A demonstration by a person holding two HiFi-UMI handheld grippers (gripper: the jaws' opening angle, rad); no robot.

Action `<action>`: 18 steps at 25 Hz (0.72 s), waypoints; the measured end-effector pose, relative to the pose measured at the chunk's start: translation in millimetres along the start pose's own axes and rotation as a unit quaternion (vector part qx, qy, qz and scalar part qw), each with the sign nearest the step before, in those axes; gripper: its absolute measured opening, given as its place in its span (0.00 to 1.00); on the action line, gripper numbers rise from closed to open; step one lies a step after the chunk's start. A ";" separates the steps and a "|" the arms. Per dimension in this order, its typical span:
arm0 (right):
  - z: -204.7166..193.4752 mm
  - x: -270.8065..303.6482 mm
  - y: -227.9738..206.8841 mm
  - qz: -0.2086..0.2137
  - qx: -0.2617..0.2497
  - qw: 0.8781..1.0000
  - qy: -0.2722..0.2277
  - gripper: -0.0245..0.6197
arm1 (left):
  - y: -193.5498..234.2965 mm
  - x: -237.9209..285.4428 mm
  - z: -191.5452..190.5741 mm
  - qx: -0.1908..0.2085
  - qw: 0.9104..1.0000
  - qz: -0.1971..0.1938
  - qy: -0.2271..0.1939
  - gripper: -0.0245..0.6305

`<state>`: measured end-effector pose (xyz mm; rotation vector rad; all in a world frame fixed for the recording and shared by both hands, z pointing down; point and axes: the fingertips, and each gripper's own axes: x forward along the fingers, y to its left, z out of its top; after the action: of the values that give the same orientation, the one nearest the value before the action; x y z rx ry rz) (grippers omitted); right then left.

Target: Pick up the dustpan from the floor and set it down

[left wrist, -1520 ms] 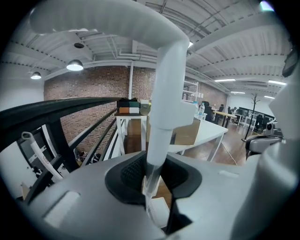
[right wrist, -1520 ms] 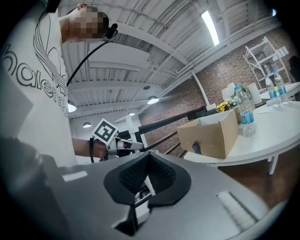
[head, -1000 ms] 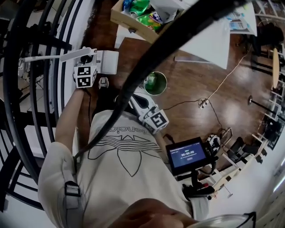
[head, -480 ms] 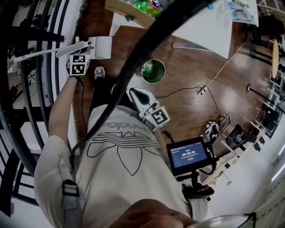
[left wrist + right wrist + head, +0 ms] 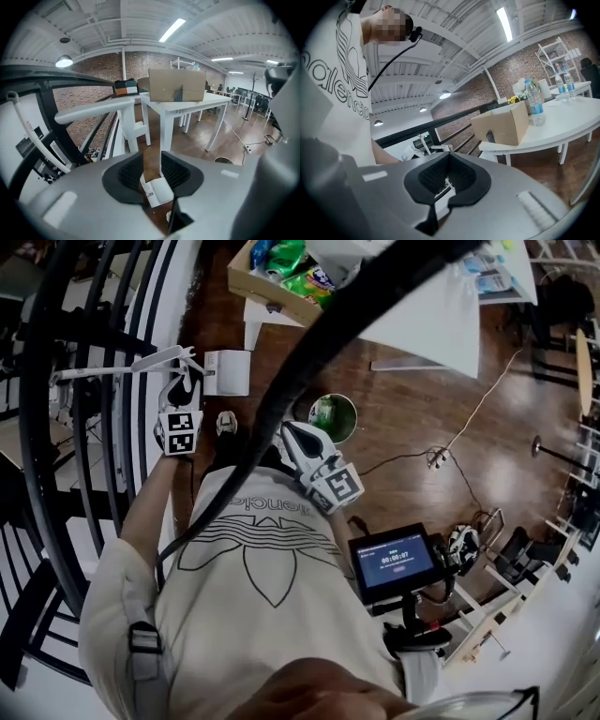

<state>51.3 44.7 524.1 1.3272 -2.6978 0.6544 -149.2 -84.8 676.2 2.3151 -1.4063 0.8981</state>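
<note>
1. Head view, closest to the body: the right gripper (image 5: 292, 435) hangs by the person's chest. Its tips are pressed together on nothing, and the right gripper view (image 5: 447, 176) confirms this.
2. Further out, the left gripper (image 5: 184, 376) sits drawn back from the dustpan (image 5: 228, 371). A second ago it was up against the handle (image 5: 161, 358). Its jaws are opening.
3. The left gripper view (image 5: 151, 161) shows the pads spread with nothing between them. The handle (image 5: 93, 110) crosses beyond the tips and is not touched.
4. The dustpan rests on the wooden floor (image 5: 403, 427), just beside the black railing (image 5: 94, 334).
5. Assessment: the set-down appears made and the release is under way, so only withdrawal remains.
6. Only the head view places the dustpan against the railing, with the green bin (image 5: 331, 416) nearby. Only the left gripper view shows the gap between the pads. The right gripper view looks toward a table (image 5: 553, 126) carrying a cardboard box (image 5: 501, 124).
</note>
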 end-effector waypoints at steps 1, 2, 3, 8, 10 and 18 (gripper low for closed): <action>6.4 0.7 -0.5 0.001 -0.005 1.000 -0.011 0.04 | -9.4 -12.9 7.0 0.002 1.000 -0.011 -0.018 0.15; 13.3 0.8 -1.0 0.003 -0.010 1.000 -0.022 0.04 | -22.2 -27.0 18.3 0.002 0.999 -0.032 -0.043 0.07; 19.8 0.3 -1.5 0.004 -0.014 0.999 -0.031 0.04 | -37.7 -41.1 32.6 -0.001 0.996 -0.061 -0.068 0.07; 34.4 0.9 -6.2 0.015 -0.021 0.998 -0.062 0.04 | -106.3 -83.0 97.1 -0.046 0.970 -0.185 -0.153 0.07; 33.5 4.8 -7.9 0.017 -0.040 0.997 -0.061 0.04 | -123.3 -87.9 116.2 -0.067 0.957 -0.220 -0.178 0.07; 49.4 9.4 5.7 0.026 -0.071 0.995 -0.063 0.04 | -160.5 -107.0 150.1 -0.013 0.945 -0.247 -0.215 0.07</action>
<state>47.3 21.0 479.6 1.3086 -2.8261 0.3867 9.5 -13.2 504.7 2.7618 -0.8688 0.2326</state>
